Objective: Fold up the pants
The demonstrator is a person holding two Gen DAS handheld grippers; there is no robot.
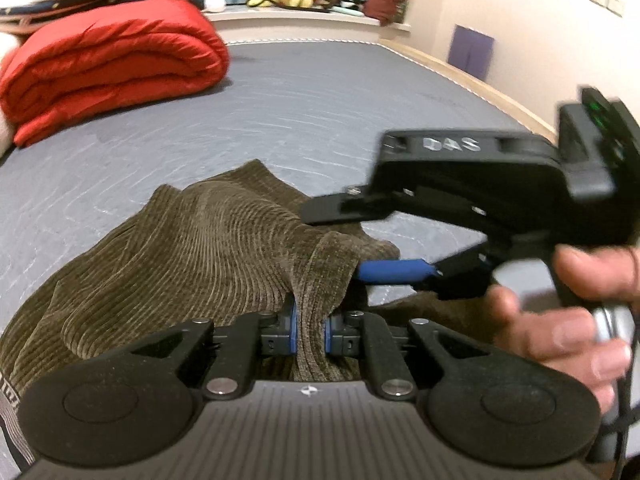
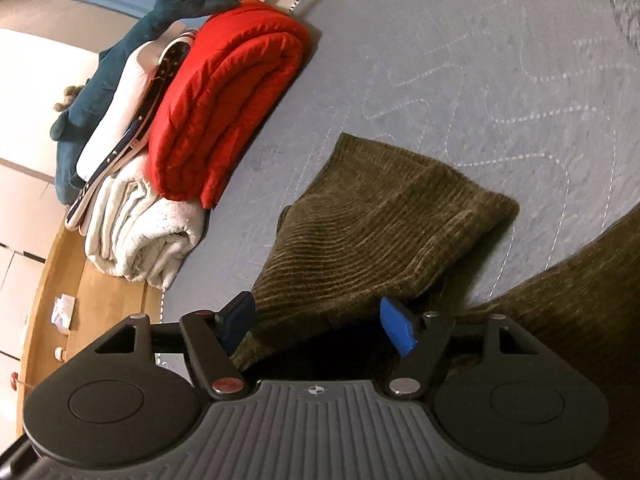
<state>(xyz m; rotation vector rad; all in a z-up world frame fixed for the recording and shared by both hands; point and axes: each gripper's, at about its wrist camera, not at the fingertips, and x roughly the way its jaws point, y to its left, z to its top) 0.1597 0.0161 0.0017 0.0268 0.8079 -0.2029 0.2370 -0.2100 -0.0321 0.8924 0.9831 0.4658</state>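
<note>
On quilted mattress [image 1: 304, 120], ribbed corduroy pants [image 1: 192, 248]

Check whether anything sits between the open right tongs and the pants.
Nothing visible does. The right tongs stand open directly at the olive corduroy pants, fabric lying between the fingers. The left tongs already pinch a fold.

One pair of corduroy pants [image 1: 192, 248] is seen; one red quilt [image 1: 108, 64]; one white blanket [image 2: 136, 232]; two claws are counted: left claw [image 1: 311, 334], right claw [image 2: 320, 322].
</note>
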